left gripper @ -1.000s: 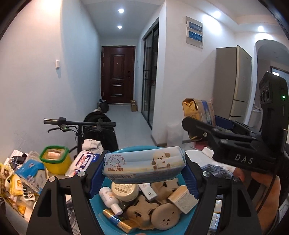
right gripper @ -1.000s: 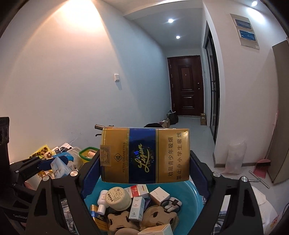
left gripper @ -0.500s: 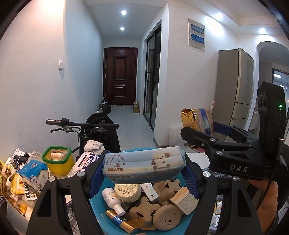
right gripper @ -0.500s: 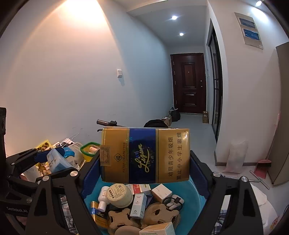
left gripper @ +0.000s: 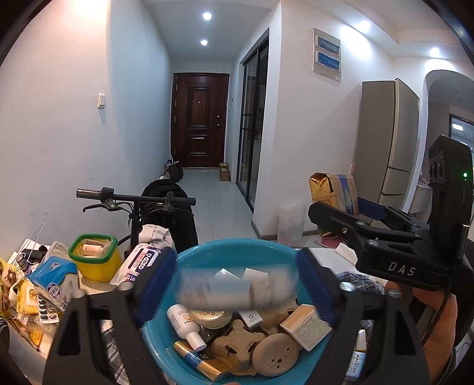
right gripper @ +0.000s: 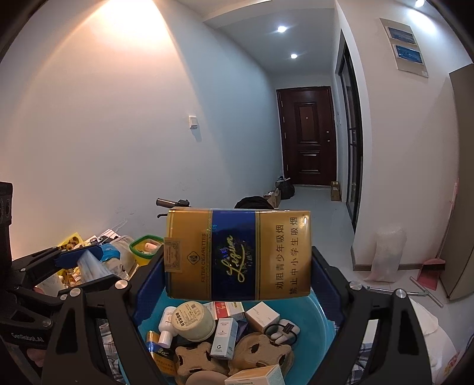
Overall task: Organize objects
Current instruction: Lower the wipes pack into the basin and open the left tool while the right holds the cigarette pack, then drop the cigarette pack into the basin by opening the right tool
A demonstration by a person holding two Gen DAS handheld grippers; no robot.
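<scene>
Over the round blue plastic basin (left gripper: 234,251), our left gripper (left gripper: 237,284) spreads its jaws, letting the pale soft wipes pack (left gripper: 237,288) drop blurred among the jars and boxes. Our right gripper (right gripper: 237,266) clamps the gold-and-blue cigarette carton (right gripper: 238,254) above the same basin, likely next to go in.

White walls (left gripper: 59,133), dark brown door (left gripper: 200,118) at hallway end, grey tiled floor (left gripper: 219,201), glass sliding door (left gripper: 251,118), ceiling spotlights (left gripper: 206,15), tall fridge (left gripper: 388,142)

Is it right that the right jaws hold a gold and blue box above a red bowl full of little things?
Not quite: the bowl is blue, not red, as the right wrist view shows. The rest is right: the right gripper holds the gold and blue box above it, over the little things inside.
</scene>
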